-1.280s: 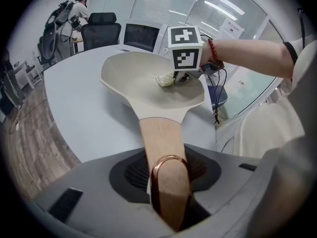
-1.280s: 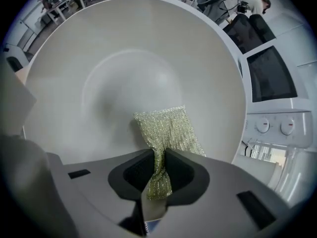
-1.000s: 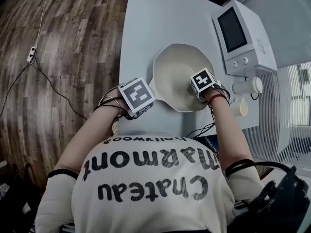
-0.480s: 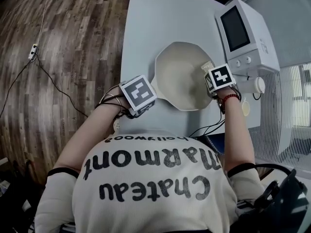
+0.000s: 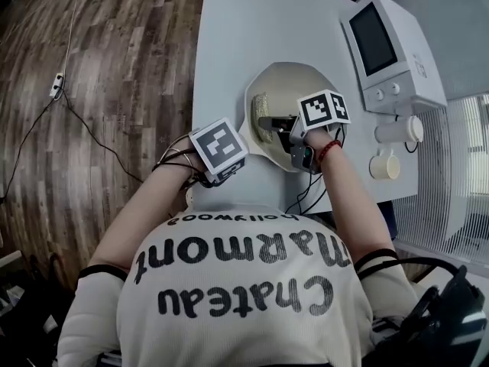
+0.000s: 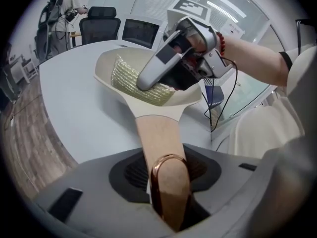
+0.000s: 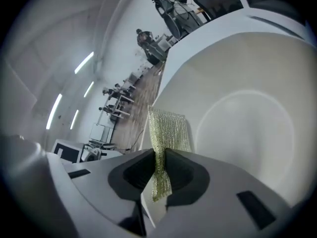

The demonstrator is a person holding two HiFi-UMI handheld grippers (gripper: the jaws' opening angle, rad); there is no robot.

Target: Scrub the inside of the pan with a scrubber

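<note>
1. L gripper: jaws clamped on pan handle. The pan is over the white table; can't tell if it's touching.
2. R gripper: jaws closed, pinching gold mesh scrubber.
3. Scrubber is inside pan, against inner wall at head view's left, w/ R gripper reaching over rim.

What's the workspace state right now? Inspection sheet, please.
Surface: pale grey table, rounded edge.
Job's things: cream pan, held by its handle; mesh scrubber against its inner wall.
Clutter: white microwave, white cup, white cylinder beside it.
Grippers: left gripper shut on pan handle; right gripper shut on scrubber.
Cables: black leads hanging from right gripper; cable and power strip on floor.
Surroundings: wood floor, office chair, person standing far off.
</note>
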